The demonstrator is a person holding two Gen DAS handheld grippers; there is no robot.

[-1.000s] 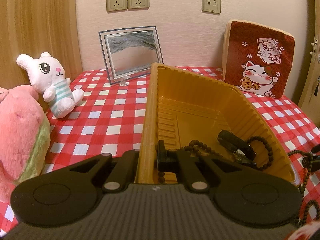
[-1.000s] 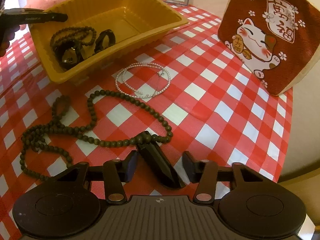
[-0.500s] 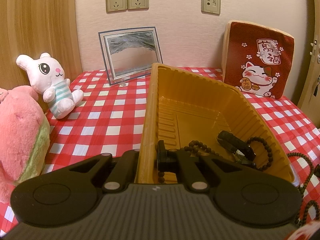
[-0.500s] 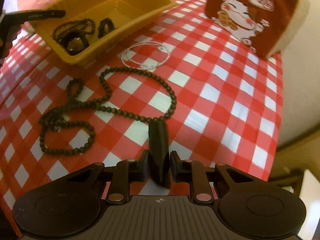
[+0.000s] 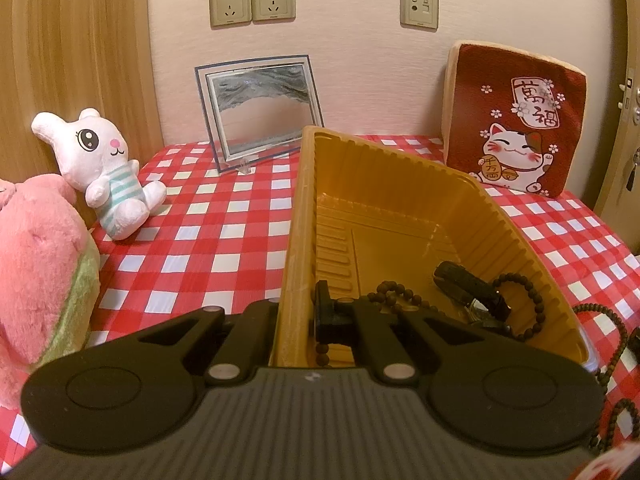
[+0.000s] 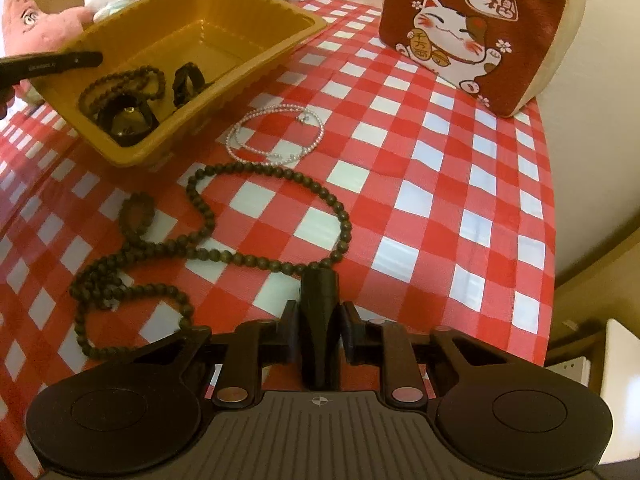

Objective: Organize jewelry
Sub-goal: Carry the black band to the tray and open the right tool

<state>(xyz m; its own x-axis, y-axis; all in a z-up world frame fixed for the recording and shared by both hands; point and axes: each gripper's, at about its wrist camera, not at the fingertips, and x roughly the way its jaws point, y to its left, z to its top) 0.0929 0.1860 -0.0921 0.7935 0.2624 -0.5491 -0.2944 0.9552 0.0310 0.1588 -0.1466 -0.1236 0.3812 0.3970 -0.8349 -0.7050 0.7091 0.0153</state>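
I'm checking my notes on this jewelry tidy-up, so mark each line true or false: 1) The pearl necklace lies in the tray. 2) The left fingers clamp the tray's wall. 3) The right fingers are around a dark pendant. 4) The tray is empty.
1) False: the pearl necklace lies on the checked cloth, beside the tray.
2) True: the left gripper is shut on the tray wall.
3) True: the right gripper is closing on the dark pendant of the bead necklace.
4) False: it holds a bead bracelet and other dark pieces.
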